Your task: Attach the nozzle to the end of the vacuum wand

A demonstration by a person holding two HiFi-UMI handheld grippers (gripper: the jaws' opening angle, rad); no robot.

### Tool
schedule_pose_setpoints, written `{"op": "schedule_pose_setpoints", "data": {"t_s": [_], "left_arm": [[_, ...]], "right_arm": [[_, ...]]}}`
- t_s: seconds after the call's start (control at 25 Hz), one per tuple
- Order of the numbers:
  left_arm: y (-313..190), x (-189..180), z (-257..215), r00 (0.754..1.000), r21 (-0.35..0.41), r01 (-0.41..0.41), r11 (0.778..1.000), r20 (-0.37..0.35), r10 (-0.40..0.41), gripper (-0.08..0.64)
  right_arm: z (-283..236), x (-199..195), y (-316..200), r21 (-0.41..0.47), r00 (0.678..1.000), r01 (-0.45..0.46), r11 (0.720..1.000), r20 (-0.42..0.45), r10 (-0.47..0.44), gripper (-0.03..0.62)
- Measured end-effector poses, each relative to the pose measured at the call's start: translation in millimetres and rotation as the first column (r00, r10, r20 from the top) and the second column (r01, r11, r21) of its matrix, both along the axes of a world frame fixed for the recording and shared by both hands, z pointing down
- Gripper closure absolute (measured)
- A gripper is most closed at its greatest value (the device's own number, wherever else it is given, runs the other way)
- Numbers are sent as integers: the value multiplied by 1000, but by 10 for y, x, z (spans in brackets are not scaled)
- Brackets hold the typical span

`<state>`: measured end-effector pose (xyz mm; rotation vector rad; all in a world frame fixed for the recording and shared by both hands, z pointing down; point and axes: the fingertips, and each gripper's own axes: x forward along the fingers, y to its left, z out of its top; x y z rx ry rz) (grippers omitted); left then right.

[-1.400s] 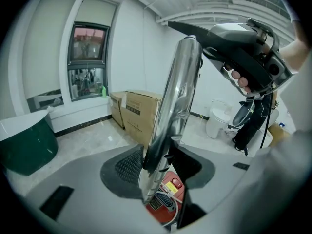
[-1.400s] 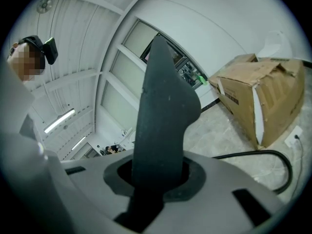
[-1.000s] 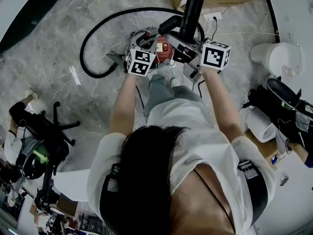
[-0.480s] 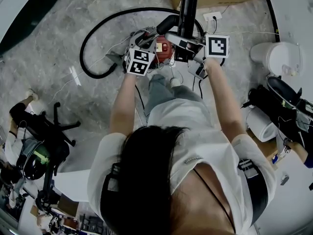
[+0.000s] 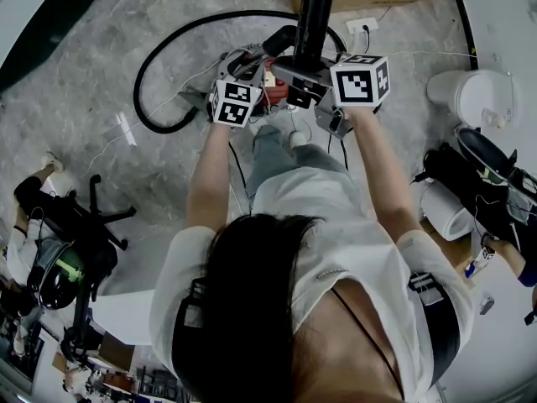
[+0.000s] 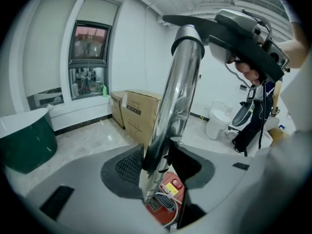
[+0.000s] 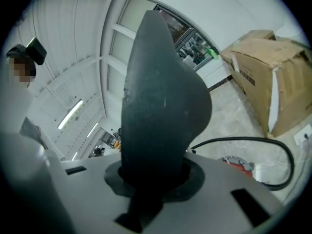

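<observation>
Since a second earlier, the right gripper (image 7: 151,177) had swung in toward the left one, tipping the nozzle (image 5: 314,15) more upright while its jaws were just closing on it.

Left forearm (image 5: 210,175) and right forearm (image 5: 377,170) reached forward and down above the black hose (image 5: 138,91) looped on the floor. The left gripper (image 6: 161,179) was clamped on the chrome vacuum wand (image 6: 178,96), which slanted up from the red vacuum body (image 6: 168,191) to meet the nozzle at its upper end. Whether the two were seated could not be told. The right gripper gripped the dark nozzle's lower part.
</observation>
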<state>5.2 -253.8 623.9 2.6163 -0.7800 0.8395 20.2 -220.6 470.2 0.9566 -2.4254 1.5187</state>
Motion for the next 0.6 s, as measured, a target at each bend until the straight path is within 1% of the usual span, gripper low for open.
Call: {"op": "schedule_pose_setpoints", "data": {"t_s": [0.2,0.32,0.44,0.6], "left_arm": [[9,-9,26,1000,-3,-5,1000,1,5,380],[32,-10,29,1000,-8,-8,1000,4,8,380],[36,7,19,1000,-11,-12,1000,9,12,380],[30,14,26,1000,-13,-17,1000,11,17,380]], "right_arm": [[39,-39,26,22,990,67,997,-124,-64,508],[47,-53,57,38,981,88,995,-178,-80,508],[48,-44,66,55,974,98,994,-212,-84,508],[64,-39,66,69,971,91,993,-229,-73,508]]}}
